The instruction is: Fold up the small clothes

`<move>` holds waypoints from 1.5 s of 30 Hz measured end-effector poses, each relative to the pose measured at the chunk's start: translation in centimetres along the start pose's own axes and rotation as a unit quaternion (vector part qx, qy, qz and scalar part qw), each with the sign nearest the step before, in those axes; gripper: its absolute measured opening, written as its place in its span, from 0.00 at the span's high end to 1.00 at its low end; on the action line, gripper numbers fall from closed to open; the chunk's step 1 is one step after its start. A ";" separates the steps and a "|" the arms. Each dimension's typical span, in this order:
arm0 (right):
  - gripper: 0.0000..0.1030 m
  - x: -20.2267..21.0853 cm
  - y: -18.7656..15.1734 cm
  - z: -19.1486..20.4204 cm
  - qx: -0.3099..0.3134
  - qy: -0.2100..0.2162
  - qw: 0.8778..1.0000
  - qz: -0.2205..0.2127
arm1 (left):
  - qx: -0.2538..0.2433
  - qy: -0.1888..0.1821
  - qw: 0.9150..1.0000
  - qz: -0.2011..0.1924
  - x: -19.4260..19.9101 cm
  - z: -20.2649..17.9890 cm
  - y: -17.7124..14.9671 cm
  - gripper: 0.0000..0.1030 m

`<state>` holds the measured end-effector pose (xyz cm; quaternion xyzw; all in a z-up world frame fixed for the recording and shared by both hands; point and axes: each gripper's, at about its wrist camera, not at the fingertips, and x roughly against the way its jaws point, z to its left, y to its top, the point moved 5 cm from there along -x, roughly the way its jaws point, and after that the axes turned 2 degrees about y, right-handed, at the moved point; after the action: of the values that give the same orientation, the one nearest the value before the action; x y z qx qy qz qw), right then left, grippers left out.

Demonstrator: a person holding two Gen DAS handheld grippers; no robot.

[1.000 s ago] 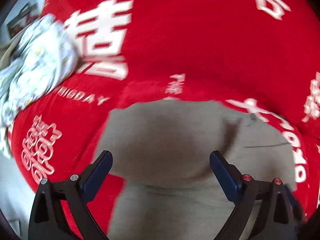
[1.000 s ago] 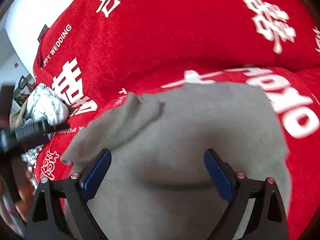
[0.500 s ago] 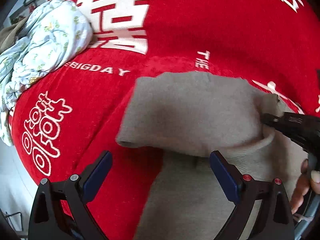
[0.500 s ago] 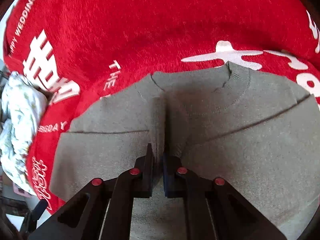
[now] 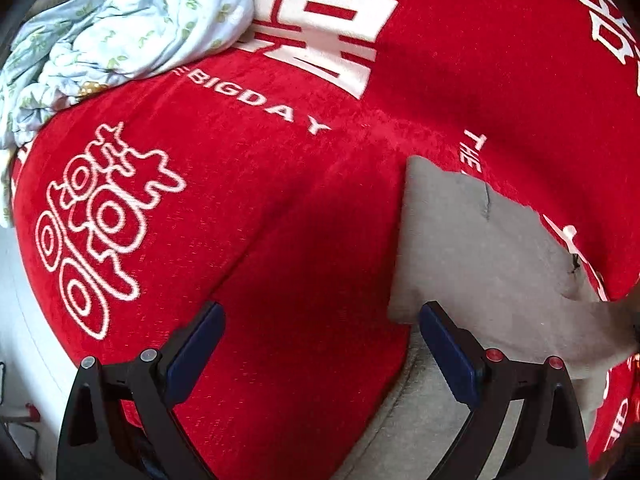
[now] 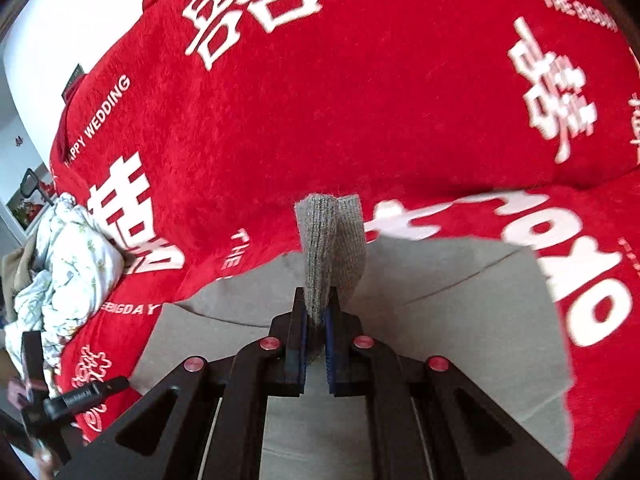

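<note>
A small grey knit sweater point(image 6: 440, 320) lies on a red blanket point(image 6: 320, 100) printed with white characters. My right gripper point(image 6: 316, 344) is shut on a pinched fold of the sweater's ribbed knit point(image 6: 332, 248), which stands up between the jaws. In the left wrist view the sweater point(image 5: 480, 256) lies at the right, one corner folded over. My left gripper point(image 5: 320, 348) is open and empty above the red blanket point(image 5: 280, 220), its right fingertip point(image 5: 444, 344) at the sweater's left edge.
A crumpled pale floral cloth point(image 5: 112, 32) lies on the blanket at the far left; it also shows in the right wrist view point(image 6: 68, 272). The blanket's edge drops off to a pale floor at the left point(image 5: 16, 320).
My right gripper closed on the sweater and has lifted a fold of it. My left gripper has moved left, off the sweater and over the blanket, staying open.
</note>
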<state>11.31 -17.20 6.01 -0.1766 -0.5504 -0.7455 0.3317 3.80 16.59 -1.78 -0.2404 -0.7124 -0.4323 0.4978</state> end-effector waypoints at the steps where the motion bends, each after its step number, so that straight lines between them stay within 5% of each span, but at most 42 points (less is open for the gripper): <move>1: 0.93 0.5 0.1 -0.6 -0.001 -0.004 1.000 -0.005 | -0.003 -0.002 1.000 0.002 -0.1 -0.3 0.0 0.05; 16: 0.93 0.7 -3.2 -10.3 -0.059 -0.036 0.998 -0.007 | -0.110 -0.009 0.994 0.000 0.7 -8.6 -1.6 0.05; 27: 0.91 0.6 -5.8 -13.5 -0.080 -0.040 0.996 0.028 | -0.229 -0.021 0.973 0.003 0.3 -16.5 -4.9 0.05; 42: 0.84 0.9 -4.8 -16.2 -0.187 0.027 0.982 0.032 | -0.238 -0.025 0.971 0.009 -0.2 -16.8 -5.3 0.05; 45: 0.93 1.2 -4.6 -16.6 -0.185 0.020 0.982 0.020 | -0.221 -0.028 0.975 0.004 0.1 -15.8 -4.2 0.05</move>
<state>9.00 -32.31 -1.95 -0.2310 -0.3926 -0.8312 0.3189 8.42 0.90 -1.22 -0.3597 -0.6121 -0.5699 0.4137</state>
